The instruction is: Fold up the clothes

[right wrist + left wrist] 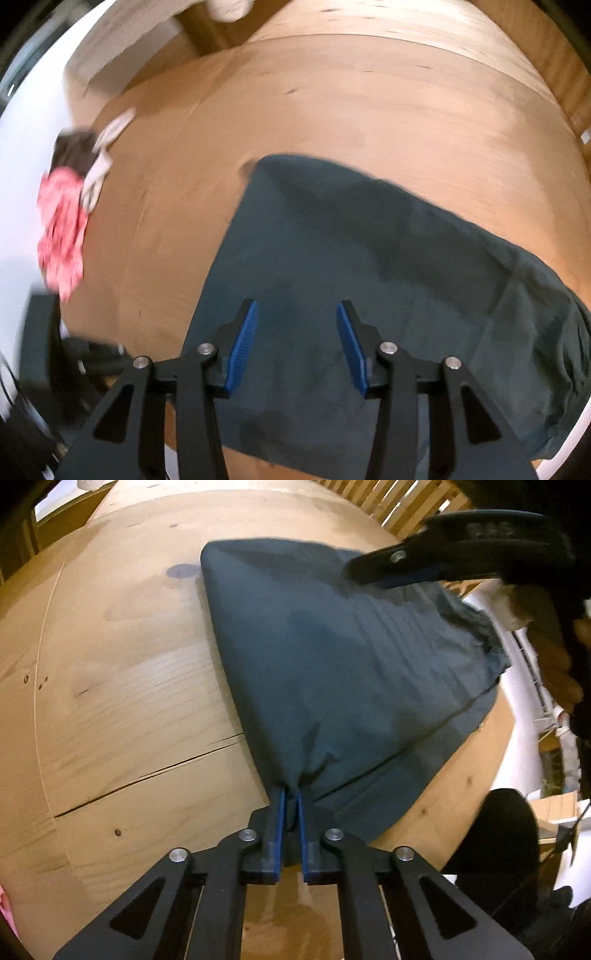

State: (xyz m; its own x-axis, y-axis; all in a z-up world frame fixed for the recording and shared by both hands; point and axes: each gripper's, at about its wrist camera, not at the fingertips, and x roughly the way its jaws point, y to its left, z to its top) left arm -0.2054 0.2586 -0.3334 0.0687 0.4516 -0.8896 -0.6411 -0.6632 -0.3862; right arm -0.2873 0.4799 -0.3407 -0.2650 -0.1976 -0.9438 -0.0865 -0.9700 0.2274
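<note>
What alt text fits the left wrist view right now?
The left gripper is shut on a bunched edge of a dark teal garment lying on a wooden table. The right gripper hangs over the garment's far side, with a slatted wooden panel behind.

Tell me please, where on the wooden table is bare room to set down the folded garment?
Bare wood lies left of the dark teal garment on the wooden table, and beyond its far edge. The far-left table edge is crowded by a pink cloth. The left tongs pinch the garment; the right tongs hang open above it.
</note>
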